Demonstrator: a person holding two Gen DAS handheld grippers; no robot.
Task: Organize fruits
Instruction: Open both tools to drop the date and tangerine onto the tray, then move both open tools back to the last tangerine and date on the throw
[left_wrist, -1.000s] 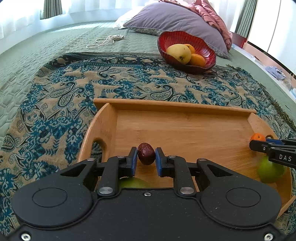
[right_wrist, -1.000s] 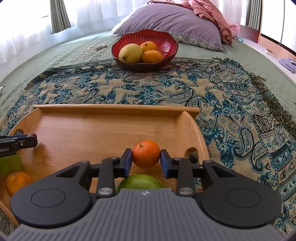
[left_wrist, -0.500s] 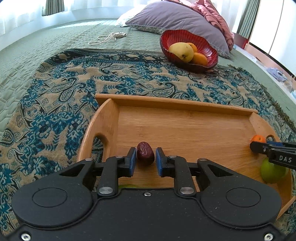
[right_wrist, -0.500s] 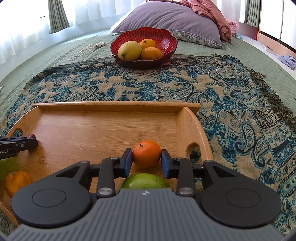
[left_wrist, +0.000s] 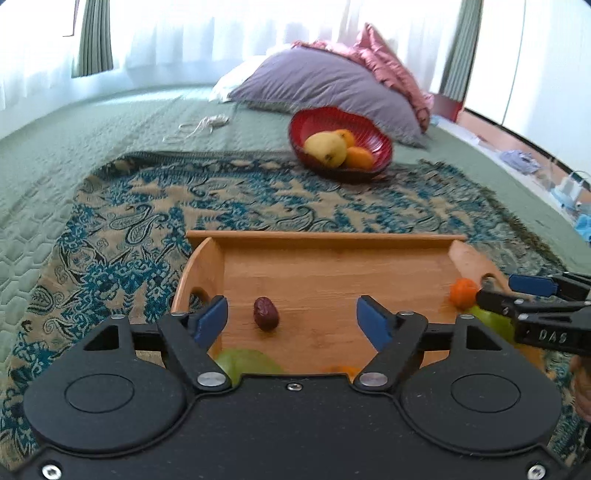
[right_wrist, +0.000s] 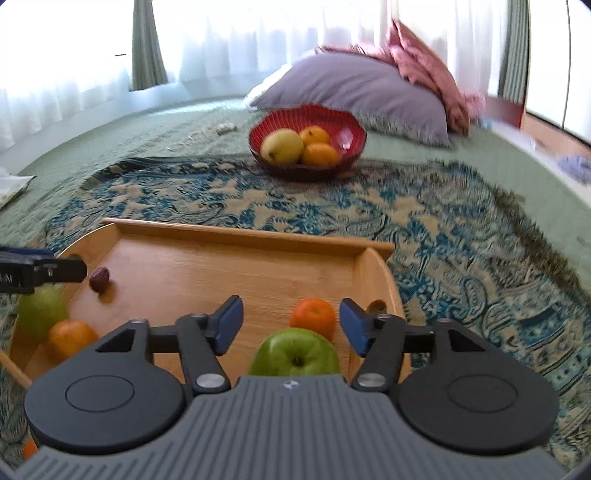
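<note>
Both claws stand with fingers spread wide and grip nothing: the left gripper (left_wrist: 291, 319) hangs over the near left part of the wooden tray (left_wrist: 325, 235), the right gripper (right_wrist: 291, 325) over its near right part

Beneath it all lies a green quilted bedspread (left_wrist: 74, 147), and on that a blue and tan paisley throw (left_wrist: 147, 206) which carries the tray. At the far end of the bed a grey pillow (left_wrist: 325, 85) leans with a pink cloth (left_wrist: 388, 66) bunched on top, and a white cord (left_wrist: 199, 125) lies loose on the quilt to its left.

Just in front of the pillow sits a red bowl (right_wrist: 347, 129) holding 1 yellow pear (right_wrist: 281, 146) and 2 oranges (right_wrist: 320, 155), all touching one another.

On the tray floor, a green apple (right_wrist: 295, 352) rests close under the right gripper, with a small tangerine (right_wrist: 313, 317) just beyond it, between the open fingers and clear of both pads. At the tray's left side, in the right wrist view, a 2nd green fruit (right_wrist: 40, 310) and another orange (right_wrist: 70, 338) sit side by side. A dark red date (left_wrist: 265, 314) lies on the wood between the left gripper's blue pads (left_wrist: 211, 319), touching neither
</note>
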